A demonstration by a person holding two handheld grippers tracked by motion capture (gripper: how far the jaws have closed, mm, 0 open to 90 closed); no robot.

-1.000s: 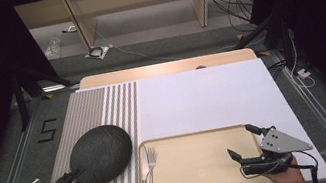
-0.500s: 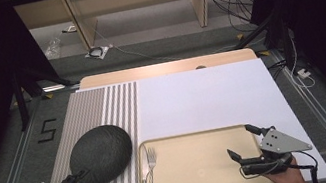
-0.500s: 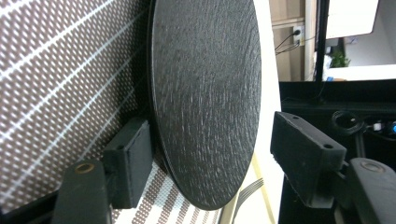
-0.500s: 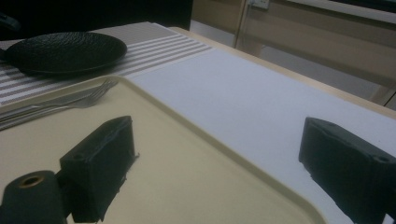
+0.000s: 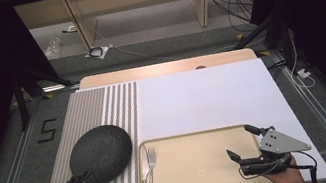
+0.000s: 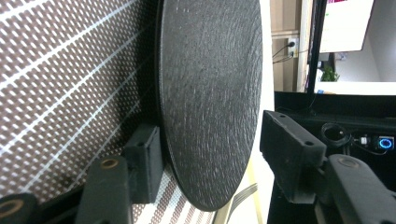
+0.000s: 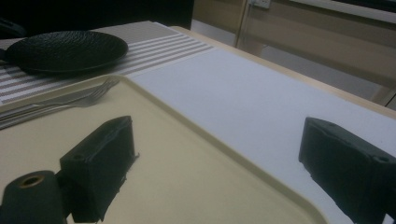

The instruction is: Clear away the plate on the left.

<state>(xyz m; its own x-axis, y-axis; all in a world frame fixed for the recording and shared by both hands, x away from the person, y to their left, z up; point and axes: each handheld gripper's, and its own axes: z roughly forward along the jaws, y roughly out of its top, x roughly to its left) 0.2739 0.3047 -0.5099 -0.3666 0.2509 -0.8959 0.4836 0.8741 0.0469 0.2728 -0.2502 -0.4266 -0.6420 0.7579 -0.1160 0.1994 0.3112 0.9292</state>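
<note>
Striped mat at bench's near left carried the black plate [image 5: 100,155]; left tool [image 6: 205,154] had just been closing round its near rim, one pad touching, the other w/ a gap. Vs a sec earlier, grip looked close to set. Right tool [image 5: 245,144] hung spread over the tray [image 5: 195,139], holding nothing.

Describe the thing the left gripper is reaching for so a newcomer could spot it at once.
Start at the striped mat covering the table's left part. At its near end, just left of the beige tray, lies a round black plate with a rough, ridged surface. It is the one dark dish here; the left gripper has its jaws astride the rim, closing.
</note>
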